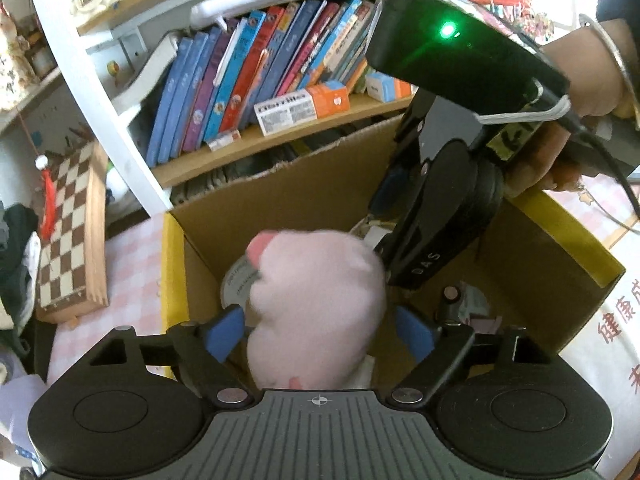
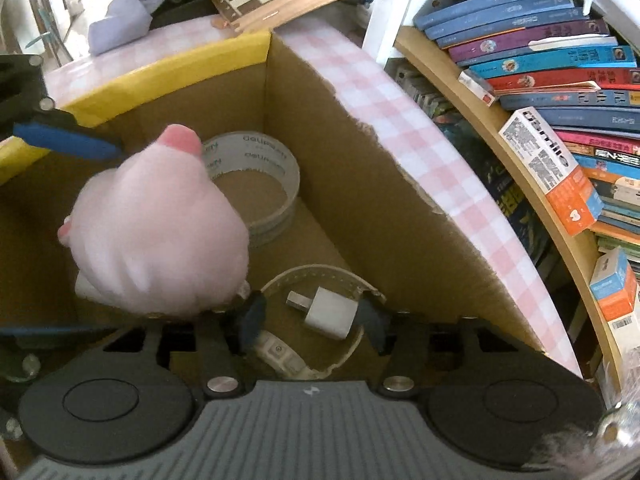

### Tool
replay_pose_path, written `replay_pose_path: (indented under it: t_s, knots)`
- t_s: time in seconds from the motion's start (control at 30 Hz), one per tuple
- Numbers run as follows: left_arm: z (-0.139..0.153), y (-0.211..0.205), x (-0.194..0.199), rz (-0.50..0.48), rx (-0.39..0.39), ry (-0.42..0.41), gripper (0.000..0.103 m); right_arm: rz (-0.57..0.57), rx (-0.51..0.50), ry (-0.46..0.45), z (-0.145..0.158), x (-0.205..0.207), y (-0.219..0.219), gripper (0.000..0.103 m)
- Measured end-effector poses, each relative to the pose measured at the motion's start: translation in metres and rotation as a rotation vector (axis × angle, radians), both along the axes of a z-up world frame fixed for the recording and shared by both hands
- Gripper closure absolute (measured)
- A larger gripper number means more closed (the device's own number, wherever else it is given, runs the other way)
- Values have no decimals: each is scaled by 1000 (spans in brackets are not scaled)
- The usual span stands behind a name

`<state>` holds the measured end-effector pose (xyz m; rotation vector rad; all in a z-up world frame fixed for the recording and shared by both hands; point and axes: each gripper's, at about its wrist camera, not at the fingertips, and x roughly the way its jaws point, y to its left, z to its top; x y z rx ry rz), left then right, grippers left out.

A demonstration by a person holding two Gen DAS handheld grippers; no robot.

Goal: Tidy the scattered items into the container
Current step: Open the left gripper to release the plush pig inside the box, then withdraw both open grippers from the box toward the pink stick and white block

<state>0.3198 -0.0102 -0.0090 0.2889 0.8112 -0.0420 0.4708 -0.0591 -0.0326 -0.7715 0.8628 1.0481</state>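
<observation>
A pink plush toy [image 1: 316, 304] hangs blurred between my left gripper's [image 1: 320, 330] open blue-padded fingers, inside the cardboard box [image 1: 280, 200]. The pads stand apart from the toy's sides. In the right wrist view the toy [image 2: 160, 236] is over the box floor beside a roll of clear tape [image 2: 260, 184]. My right gripper [image 2: 312, 320] is open inside the box [image 2: 360, 184], over a white charger plug [image 2: 330, 312] and a white watch band [image 2: 288, 360]. The right gripper also shows in the left wrist view [image 1: 432, 216], reaching into the box.
The box stands on a pink checked cloth [image 2: 400, 120]. A bookshelf with many books [image 1: 260, 68] is behind it. A wooden chessboard [image 1: 68, 232] leans at the left, with clothes beside it. An orange and white carton [image 1: 300, 108] lies on the shelf.
</observation>
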Motion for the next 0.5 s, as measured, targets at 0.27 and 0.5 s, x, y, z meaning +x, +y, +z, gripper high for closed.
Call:
replay_pose_path:
  t_s: [0.27,0.5]
  knots:
    - [31,-3,-22,-30,-1,-133,7,-48,78,-58,28,-7,-17,40]
    - [57,3,-44,-26,-13,-255,4,-104,156,-137,64,-28,-41,20]
